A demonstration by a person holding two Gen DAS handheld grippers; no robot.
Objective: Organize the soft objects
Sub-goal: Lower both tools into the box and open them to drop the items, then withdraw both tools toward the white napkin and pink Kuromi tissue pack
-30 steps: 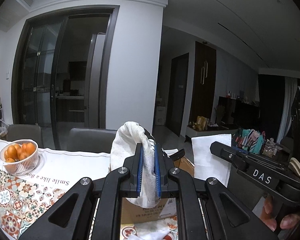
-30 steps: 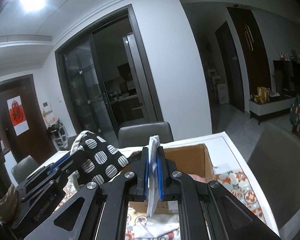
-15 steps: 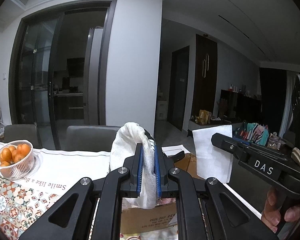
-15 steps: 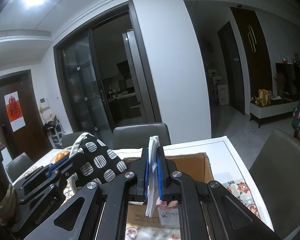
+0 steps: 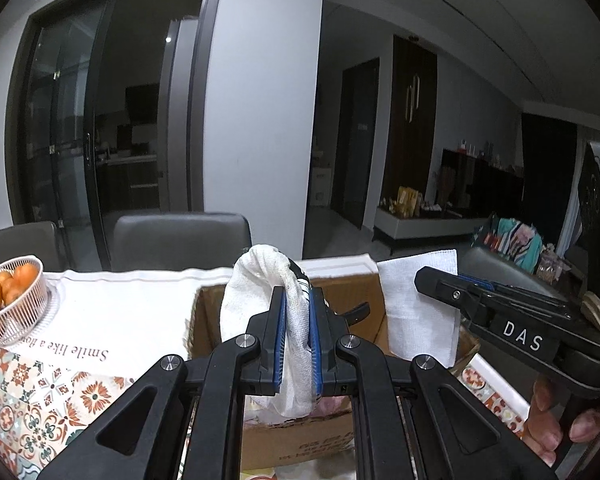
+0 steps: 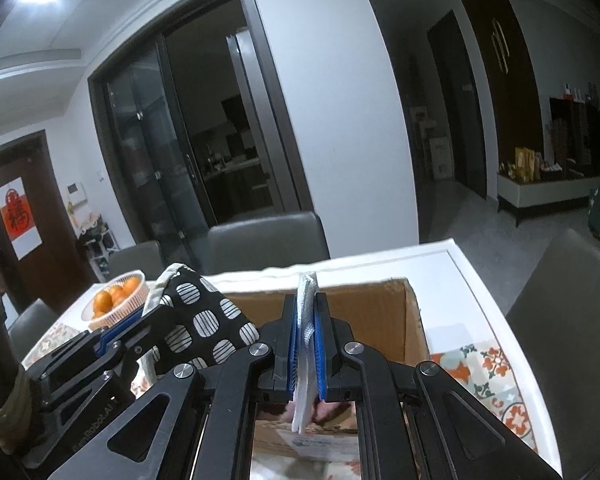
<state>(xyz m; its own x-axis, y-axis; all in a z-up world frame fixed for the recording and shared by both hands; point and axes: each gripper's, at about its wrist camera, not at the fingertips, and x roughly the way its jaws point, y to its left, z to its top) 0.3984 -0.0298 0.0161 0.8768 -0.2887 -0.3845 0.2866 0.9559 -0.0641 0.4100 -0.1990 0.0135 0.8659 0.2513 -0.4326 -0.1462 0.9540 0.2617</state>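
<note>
Left tongs (image 5: 297, 336): clamped on a white, black-dotted pouch (image 6: 204, 322) above the cardboard box (image 6: 384, 312). Right tongs (image 6: 307, 346): closed on a white cloth (image 5: 420, 304) over the same box. Table (image 6: 444, 256): white runner (image 5: 132, 304), patterned tile mat (image 5: 32, 396), basket of oranges (image 5: 10, 300). Room: grey chairs (image 5: 180, 240), dark glass doors (image 5: 80, 128).

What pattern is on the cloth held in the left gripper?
The cloth is black with white striped dots, its reverse plain white; clearest in the right wrist view.

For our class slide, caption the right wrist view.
Right gripper shut on thin white cloth above open brown cardboard box.
</note>
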